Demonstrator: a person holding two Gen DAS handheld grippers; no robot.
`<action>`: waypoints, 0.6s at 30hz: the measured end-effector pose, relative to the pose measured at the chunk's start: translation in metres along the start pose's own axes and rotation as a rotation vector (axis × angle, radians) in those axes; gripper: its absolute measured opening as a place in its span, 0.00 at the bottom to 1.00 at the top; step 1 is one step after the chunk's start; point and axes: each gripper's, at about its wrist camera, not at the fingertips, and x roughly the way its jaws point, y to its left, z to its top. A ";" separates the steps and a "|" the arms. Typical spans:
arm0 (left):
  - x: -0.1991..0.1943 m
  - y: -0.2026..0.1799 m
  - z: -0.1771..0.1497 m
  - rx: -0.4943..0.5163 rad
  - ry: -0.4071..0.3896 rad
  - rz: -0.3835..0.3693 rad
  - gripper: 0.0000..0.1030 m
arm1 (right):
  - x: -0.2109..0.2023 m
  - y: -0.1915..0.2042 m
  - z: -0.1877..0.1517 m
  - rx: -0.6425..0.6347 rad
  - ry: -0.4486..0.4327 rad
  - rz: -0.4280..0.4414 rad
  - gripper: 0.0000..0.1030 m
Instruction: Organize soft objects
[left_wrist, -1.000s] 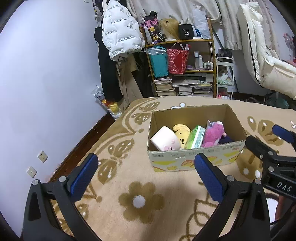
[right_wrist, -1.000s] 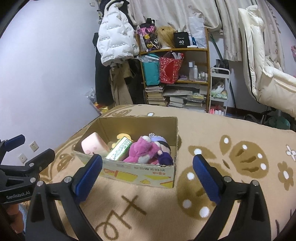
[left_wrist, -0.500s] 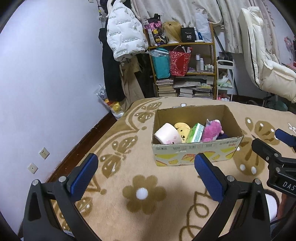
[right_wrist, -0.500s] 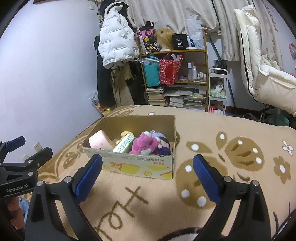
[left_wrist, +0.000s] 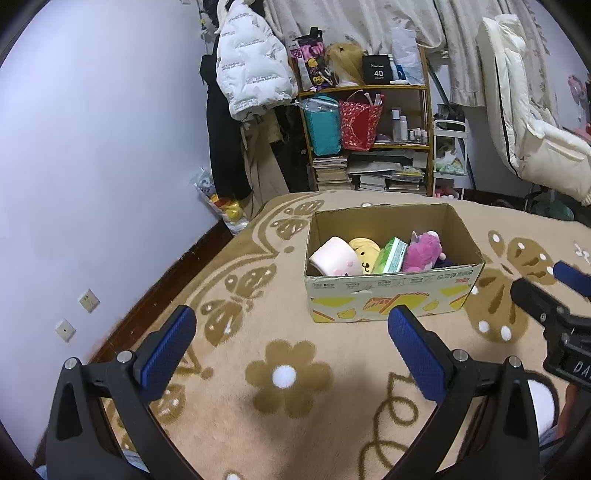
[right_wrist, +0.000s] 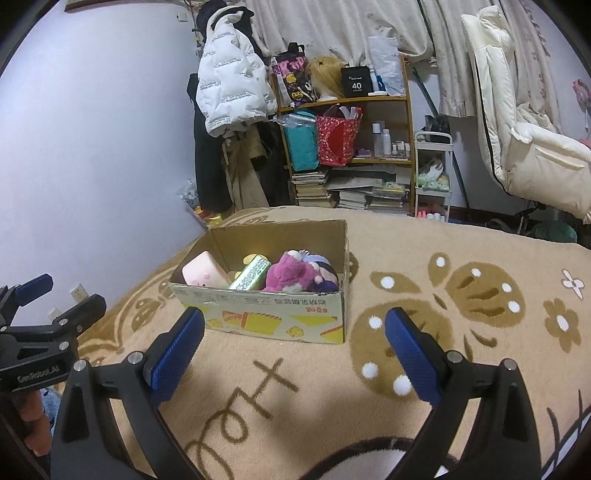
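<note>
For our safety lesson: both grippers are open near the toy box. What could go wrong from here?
1. The toys are packed tightly in the cardboard box; grabbing the pink plush may drag the green pack along.
2. The left gripper and right gripper are close together and could collide.

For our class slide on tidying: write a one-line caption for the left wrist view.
Open left tool above a patterned blanket, facing a cardboard box of plush toys.

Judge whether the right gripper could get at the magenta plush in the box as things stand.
Probably yes: the right gripper is open and empty, the cardboard box has no lid, and the magenta plush lies on top, uncovered.
</note>
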 end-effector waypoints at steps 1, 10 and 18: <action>0.003 0.002 0.000 -0.015 0.005 -0.010 1.00 | 0.001 0.001 0.000 -0.001 0.006 -0.002 0.99; 0.014 -0.001 -0.005 -0.013 0.036 -0.008 1.00 | 0.006 0.007 -0.003 -0.016 0.040 -0.014 0.99; 0.015 -0.005 -0.007 0.012 0.044 0.008 1.00 | 0.007 0.005 -0.004 -0.009 0.037 -0.021 0.99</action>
